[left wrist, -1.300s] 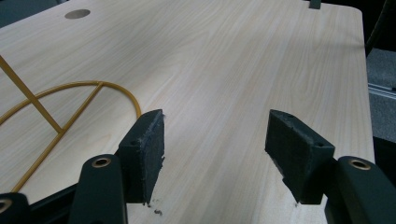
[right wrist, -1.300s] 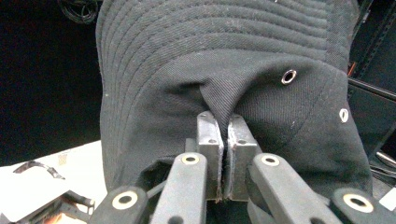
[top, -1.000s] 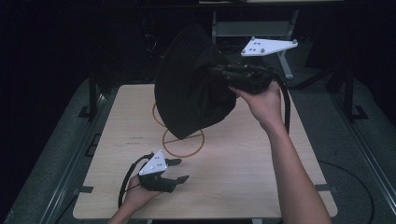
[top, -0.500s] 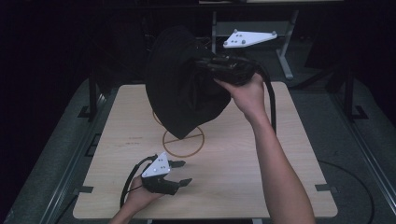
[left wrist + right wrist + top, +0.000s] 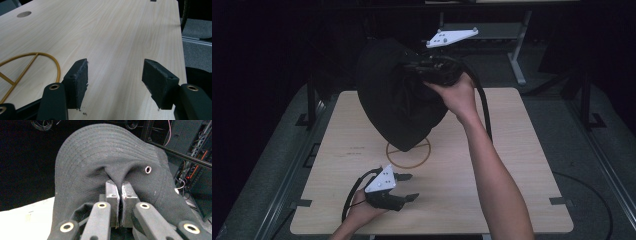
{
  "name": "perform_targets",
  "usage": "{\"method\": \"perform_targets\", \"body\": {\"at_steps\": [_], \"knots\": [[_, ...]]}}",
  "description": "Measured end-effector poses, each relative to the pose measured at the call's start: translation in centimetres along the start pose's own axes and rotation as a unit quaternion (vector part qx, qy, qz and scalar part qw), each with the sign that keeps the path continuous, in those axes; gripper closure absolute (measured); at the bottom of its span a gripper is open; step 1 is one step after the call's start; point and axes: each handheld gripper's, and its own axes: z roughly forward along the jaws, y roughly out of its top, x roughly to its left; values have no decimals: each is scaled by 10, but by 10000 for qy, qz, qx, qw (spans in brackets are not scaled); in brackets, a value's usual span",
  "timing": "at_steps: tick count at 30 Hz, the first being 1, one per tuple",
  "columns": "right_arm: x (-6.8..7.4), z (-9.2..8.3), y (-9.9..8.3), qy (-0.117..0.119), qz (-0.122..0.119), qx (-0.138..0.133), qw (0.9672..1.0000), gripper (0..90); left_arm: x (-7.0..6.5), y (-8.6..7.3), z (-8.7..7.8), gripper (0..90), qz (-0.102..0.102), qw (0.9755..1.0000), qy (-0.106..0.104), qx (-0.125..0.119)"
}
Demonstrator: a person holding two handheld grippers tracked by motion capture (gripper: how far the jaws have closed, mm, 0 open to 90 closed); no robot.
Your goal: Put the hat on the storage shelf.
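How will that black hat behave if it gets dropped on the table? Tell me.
The hat is probably floppy: its cloth puckers where the right gripper pinches it, and it sags in the high view. It is likely light, since one small pinch carries all of it. On the table it would probably slump flat, not roll.

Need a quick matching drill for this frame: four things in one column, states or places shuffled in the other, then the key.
Things
1. black hat
2. left gripper
3. right gripper
4. gold ring mark

States or places
A. lying flat on the table top, a cross inside it
B. jaws wide apart, low over bare wood
C. hanging in the air above the table
D. jaws shut on a fold of fabric

Pairs: 1-C, 2-B, 3-D, 4-A
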Motion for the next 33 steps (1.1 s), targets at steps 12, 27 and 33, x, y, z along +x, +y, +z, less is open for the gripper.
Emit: {"method": "perform_targets", "body": {"at_steps": [12, 27, 33], "knots": [[3, 46, 6, -30, -68, 405, 9992, 865, -7, 4, 4, 369, 133, 9999, -107, -28], [5, 87, -6, -322, -517, 1350, 9890, 551, -13, 5, 6, 364, 275, 9995, -180, 24], [3, 73, -6, -200, -307, 1101, 9932, 511, -16, 5, 2, 365, 268, 9995, -171, -21]]}}
